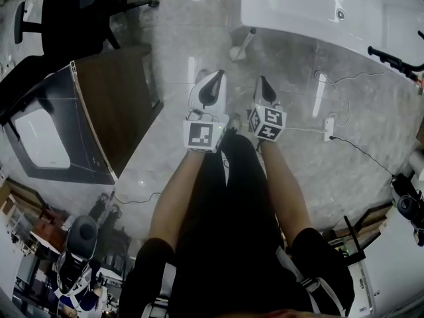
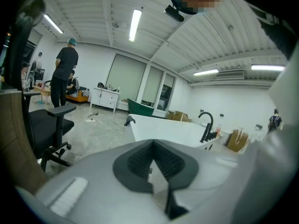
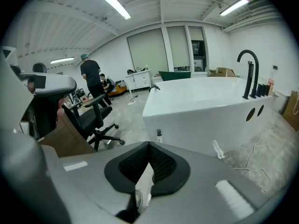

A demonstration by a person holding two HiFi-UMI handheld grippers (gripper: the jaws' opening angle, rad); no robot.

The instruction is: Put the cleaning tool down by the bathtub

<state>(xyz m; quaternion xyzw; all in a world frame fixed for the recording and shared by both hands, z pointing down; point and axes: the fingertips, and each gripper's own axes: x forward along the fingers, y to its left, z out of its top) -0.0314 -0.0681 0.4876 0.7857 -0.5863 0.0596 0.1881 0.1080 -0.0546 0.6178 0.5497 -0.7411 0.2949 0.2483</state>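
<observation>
left gripper (image 1: 216,78): jaws closed tip to tip (image 2: 152,142), nothing between them, held out in front of the person
right gripper (image 1: 263,81): jaws closed too (image 3: 149,144), empty, just beside the left one
cleaning tool (image 1: 242,45): on the floor at the bathtub's near corner, handle tilted up toward the tub wall, apart from both grippers
bathtub (image 1: 298,25): white, black tap (image 3: 247,73) on the far rim
surface (image 1: 112,105): brown desk to the left, office chair (image 1: 66,12) behind it
</observation>
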